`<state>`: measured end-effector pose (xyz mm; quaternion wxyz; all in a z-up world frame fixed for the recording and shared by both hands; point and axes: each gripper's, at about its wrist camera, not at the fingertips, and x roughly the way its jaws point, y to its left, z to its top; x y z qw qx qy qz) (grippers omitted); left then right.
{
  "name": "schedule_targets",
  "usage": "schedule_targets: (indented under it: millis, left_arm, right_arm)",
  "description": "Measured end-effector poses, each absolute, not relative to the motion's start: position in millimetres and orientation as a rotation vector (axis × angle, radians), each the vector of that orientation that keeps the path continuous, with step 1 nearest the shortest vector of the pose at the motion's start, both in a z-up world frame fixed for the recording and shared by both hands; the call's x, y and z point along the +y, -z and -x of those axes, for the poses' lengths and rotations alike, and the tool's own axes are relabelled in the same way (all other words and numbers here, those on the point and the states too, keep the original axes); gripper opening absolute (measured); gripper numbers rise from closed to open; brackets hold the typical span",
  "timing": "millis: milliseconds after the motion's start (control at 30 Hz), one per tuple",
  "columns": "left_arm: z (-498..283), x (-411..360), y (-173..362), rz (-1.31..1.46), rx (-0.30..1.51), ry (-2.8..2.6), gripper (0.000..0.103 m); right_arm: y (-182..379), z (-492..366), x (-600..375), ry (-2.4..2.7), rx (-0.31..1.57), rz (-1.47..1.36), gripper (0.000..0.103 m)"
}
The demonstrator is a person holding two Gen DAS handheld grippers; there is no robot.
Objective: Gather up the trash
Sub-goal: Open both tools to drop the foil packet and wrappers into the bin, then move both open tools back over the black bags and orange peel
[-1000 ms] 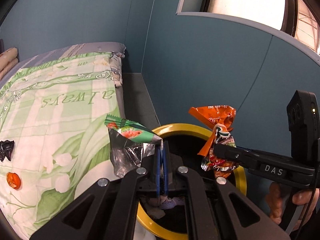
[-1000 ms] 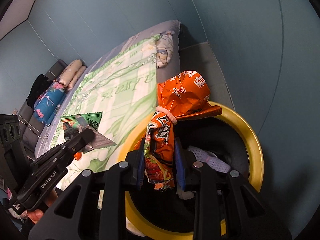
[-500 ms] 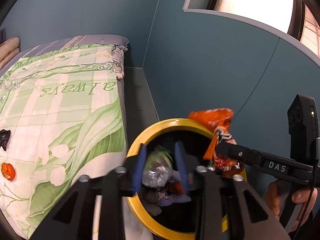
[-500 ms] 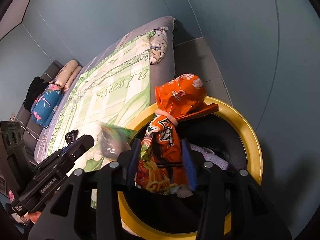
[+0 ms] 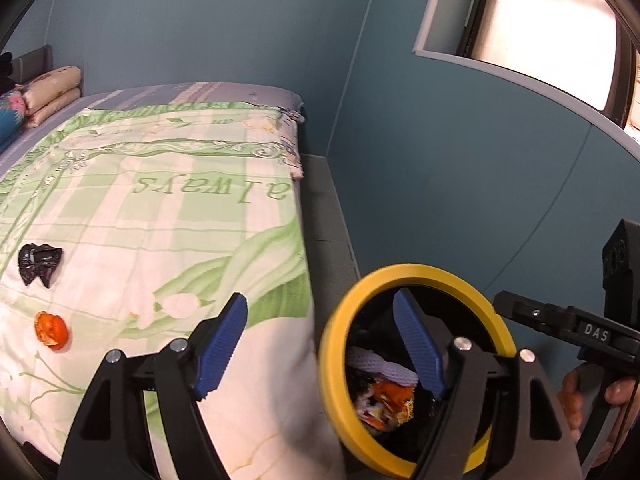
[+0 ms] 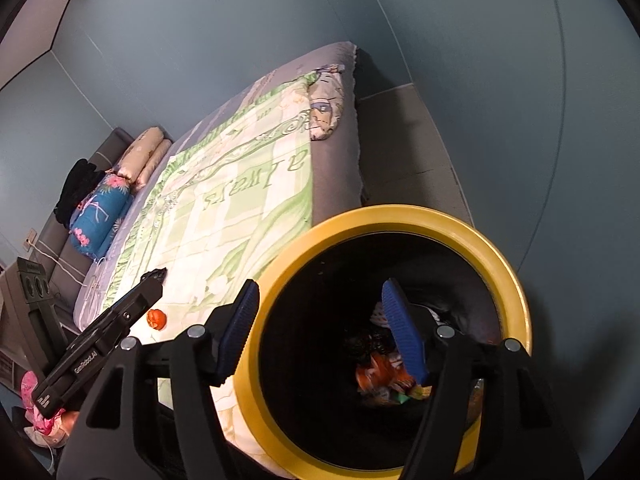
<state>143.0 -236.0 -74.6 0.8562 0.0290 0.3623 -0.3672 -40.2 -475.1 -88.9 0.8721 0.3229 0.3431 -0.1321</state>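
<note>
A black bin with a yellow rim (image 5: 416, 276) stands on the floor beside the bed. My left gripper (image 5: 320, 344) hangs over the bed's edge and the bin's left rim; its jaws are opening with nothing between them. My right gripper (image 6: 320, 332) hovers over the bin's rim (image 6: 400, 216), its jaws also opening and holding nothing. An orange wrapper (image 5: 390, 398) lies with other trash at the bottom of the bin and shows in the right wrist view too (image 6: 380, 372). On the quilt lie a crumpled black wrapper (image 5: 40, 262) and a small orange scrap (image 5: 50, 330).
The bed carries a green and white quilt (image 5: 180, 208), with pillows (image 5: 52, 92) at its far end. A narrow grey floor strip (image 5: 324, 220) runs between bed and blue wall. A window (image 5: 540, 20) sits up right. A hand (image 5: 576, 396) holds the right gripper.
Both grippers have let go: the green and silver wrapper and the orange wrapper dropped into the bin. Both pairs of jaws spread wider. The left gripper swung left toward the bed.
</note>
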Motion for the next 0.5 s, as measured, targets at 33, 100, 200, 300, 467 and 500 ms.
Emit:
schedule_targets:
  millis: [33, 100, 200, 300, 467, 500]
  left_arm:
    - [-145.3, -229.8, 73.5, -0.058, 0.755, 0.757, 0.075]
    - [-147.3, -218.0, 70.9, -0.053, 0.746, 0.73, 0.077]
    - [-154.0, -200.2, 68.1, -0.051, 0.723, 0.68, 0.079]
    - [-164.0, -177.1, 66.3, -0.031, 0.721, 0.638, 0.079]
    - [-183.7, -137.9, 63.9, -0.001, 0.71, 0.552, 0.079]
    - [-186.4, -129.9, 62.9, 0.005, 0.707, 0.538, 0.079]
  right_arm:
    - [87.7, 39.3, -474.2, 0.269, 0.715, -0.675, 0.062]
    - [85.4, 31.6, -469.8, 0.24, 0.71, -0.669, 0.064]
    - [79.8, 17.4, -459.4, 0.2, 0.707, -0.644, 0.065]
    - [73.4, 1.3, -446.7, 0.153, 0.701, -0.627, 0.066]
    - [66.6, -26.4, -422.5, 0.073, 0.698, -0.592, 0.066]
    - [65.6, -33.8, -416.6, 0.05, 0.697, -0.587, 0.066]
